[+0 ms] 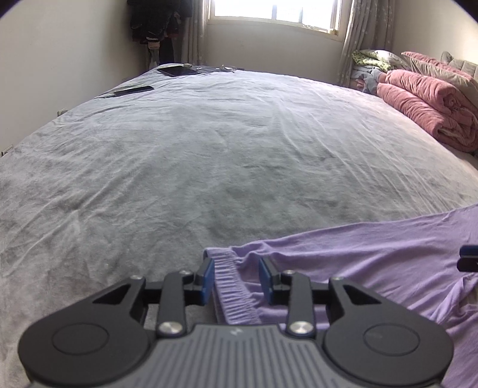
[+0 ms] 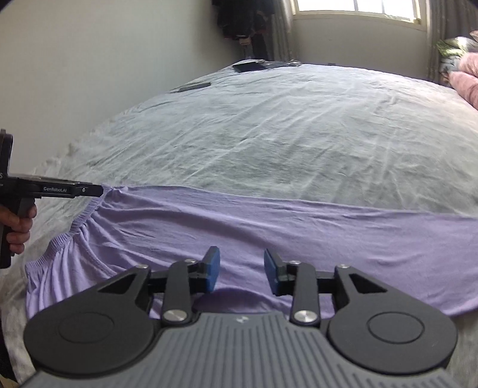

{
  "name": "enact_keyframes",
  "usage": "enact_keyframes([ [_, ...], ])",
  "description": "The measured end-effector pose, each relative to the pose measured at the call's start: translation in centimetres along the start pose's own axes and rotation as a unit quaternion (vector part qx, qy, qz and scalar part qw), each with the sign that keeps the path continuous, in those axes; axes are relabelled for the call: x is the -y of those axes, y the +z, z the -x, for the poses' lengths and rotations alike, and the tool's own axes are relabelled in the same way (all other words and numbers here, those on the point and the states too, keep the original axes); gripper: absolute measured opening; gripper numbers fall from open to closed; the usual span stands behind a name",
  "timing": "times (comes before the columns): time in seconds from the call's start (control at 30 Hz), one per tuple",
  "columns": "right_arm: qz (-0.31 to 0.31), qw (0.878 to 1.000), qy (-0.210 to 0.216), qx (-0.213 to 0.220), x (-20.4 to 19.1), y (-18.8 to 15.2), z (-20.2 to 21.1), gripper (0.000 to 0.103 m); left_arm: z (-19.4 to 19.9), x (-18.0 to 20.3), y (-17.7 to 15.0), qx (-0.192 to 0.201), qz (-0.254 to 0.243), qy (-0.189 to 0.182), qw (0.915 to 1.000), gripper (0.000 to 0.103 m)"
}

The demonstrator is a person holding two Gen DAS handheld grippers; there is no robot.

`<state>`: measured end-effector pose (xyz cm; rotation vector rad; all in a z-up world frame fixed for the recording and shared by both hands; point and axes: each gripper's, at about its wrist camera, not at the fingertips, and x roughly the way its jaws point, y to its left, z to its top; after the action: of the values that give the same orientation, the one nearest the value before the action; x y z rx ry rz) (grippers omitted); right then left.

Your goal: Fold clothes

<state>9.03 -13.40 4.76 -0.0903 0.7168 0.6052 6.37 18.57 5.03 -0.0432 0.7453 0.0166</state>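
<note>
Lavender trousers [image 2: 239, 221] with a ribbed elastic waistband [image 2: 80, 221] lie spread along the near side of a grey bed sheet [image 2: 298, 131]. My left gripper [image 1: 236, 268] is open, and the waistband [image 1: 231, 283] runs between its blue pads without being clamped. In the right wrist view that left gripper [image 2: 100, 190] points at the waistband's far corner, with a hand [image 2: 18, 226] on its handle. My right gripper [image 2: 241, 264] is open just above the middle of the trousers, with nothing between its fingers. Its tip [image 1: 469, 256] shows at the right edge of the left wrist view.
A rolled pink quilt [image 1: 427, 101] and a pile of bedding [image 1: 370, 68] sit at the bed's right side. A tablet [image 1: 179, 71] and a dark flat device [image 1: 134, 90] lie at the far left. The wall runs along the left, and dark clothes [image 1: 155, 24] hang near the window.
</note>
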Motion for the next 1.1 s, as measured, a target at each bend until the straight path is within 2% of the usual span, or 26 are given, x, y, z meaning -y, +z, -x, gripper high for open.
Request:
enact_keyframes([
  [0.13, 0.067, 0.997, -0.026, -0.021, -0.7, 2.3, -4.2, 0.04, -0.4, 0.2, -0.7, -0.012, -0.013, 0.009, 0.9998, 0.033],
  [0.27, 0.068, 0.997, -0.028, -0.039, 0.5, 3.6, -7.4, 0.037, -0.7, 0.4, -1.4, -0.013, -0.033, 0.018, 0.9992, 0.029],
  [0.33, 0.092, 0.994, -0.023, -0.048, 0.2, 3.6, -8.2, 0.015, -0.7, 0.6, -1.5, -0.01, -0.037, 0.021, 0.9991, 0.028],
  [0.4, 0.12, 0.991, -0.021, -0.048, -0.7, 3.5, -8.5, 0.0, -0.7, 0.5, -1.4, -0.008, -0.032, 0.022, 0.9992, 0.025],
  [0.5, 0.143, 0.989, -0.04, -0.027, -1.4, 3.7, -8.4, 0.0, -0.4, 0.4, -1.2, 0.001, -0.025, 0.028, 0.9993, 0.02],
  [0.53, 0.145, 0.988, -0.045, -0.013, -1.4, 3.9, -8.2, 0.0, -0.3, 0.3, -1.1, 0.004, -0.023, 0.03, 0.9993, 0.016],
  [0.57, 0.145, 0.988, -0.046, -0.001, -1.5, 4.0, -7.9, 0.0, -0.2, 0.3, -1.1, 0.007, -0.021, 0.032, 0.9993, 0.005],
  [0.73, 0.162, 0.984, -0.066, 0.019, -1.9, 4.5, -7.6, 0.0, -0.1, 0.2, -1.1, 0.011, -0.012, 0.033, 0.9993, 0.004],
  [0.87, 0.151, 0.985, -0.083, 0.029, -1.8, 4.7, -7.8, 0.0, -0.1, 0.2, -1.0, 0.015, -0.009, 0.037, 0.9992, 0.004],
  [1.0, 0.142, 0.985, -0.092, 0.019, -1.9, 4.1, -8.8, 0.0, -0.3, 0.3, -1.1, 0.021, -0.014, 0.046, 0.9986, 0.004],
  [1.1, 0.124, 0.988, -0.09, 0.019, -1.4, 3.7, -7.8, 0.001, -0.6, 0.5, -1.3, 0.021, -0.024, 0.051, 0.9982, 0.004],
])
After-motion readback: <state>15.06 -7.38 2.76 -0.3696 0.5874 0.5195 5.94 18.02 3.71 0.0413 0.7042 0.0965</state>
